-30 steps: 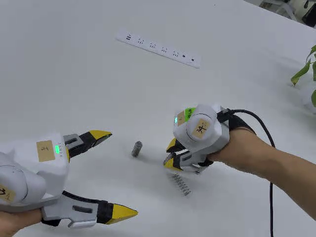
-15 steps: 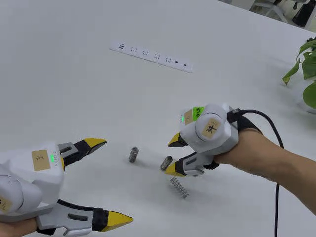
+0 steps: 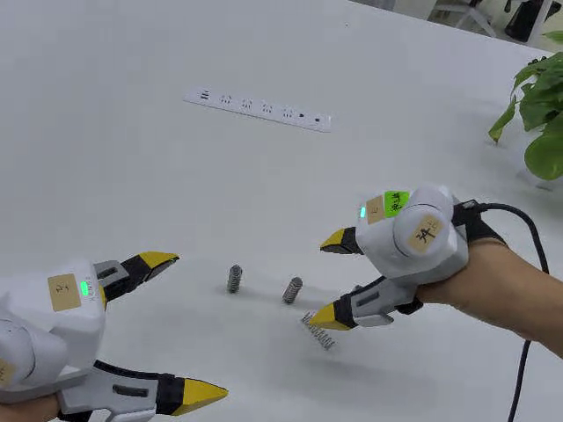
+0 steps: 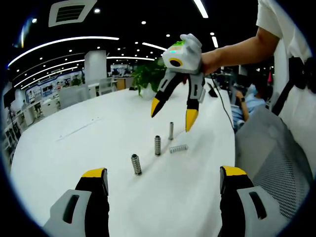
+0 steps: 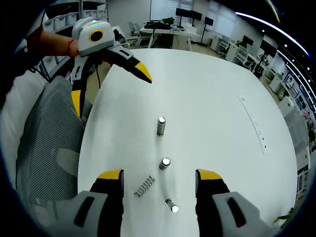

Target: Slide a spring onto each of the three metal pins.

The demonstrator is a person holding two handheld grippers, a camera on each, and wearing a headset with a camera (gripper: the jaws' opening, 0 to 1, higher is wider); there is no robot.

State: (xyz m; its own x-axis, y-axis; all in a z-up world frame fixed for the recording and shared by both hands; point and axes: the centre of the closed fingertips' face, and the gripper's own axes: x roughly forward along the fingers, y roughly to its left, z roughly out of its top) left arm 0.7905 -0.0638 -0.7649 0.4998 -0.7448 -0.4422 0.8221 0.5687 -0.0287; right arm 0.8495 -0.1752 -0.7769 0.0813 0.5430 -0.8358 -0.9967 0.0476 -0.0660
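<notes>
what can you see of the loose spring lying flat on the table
The loose spring is a thin, silvery wire coil, metal by its look, with open, evenly spaced turns. It lies on its side on the white table, on none of the pins, a little way from the bare pin. The open right gripper hangs above it; the left gripper view shows a gap between them. It touches nothing but the table.

1. Three pins point(image 4: 157, 145) stand upright in a row on the table point(image 3: 132, 202).
2. A loose spring point(image 3: 318, 331) lies flat just beside the row.
3. A power strip point(image 3: 258, 109) lies well behind them.
</notes>
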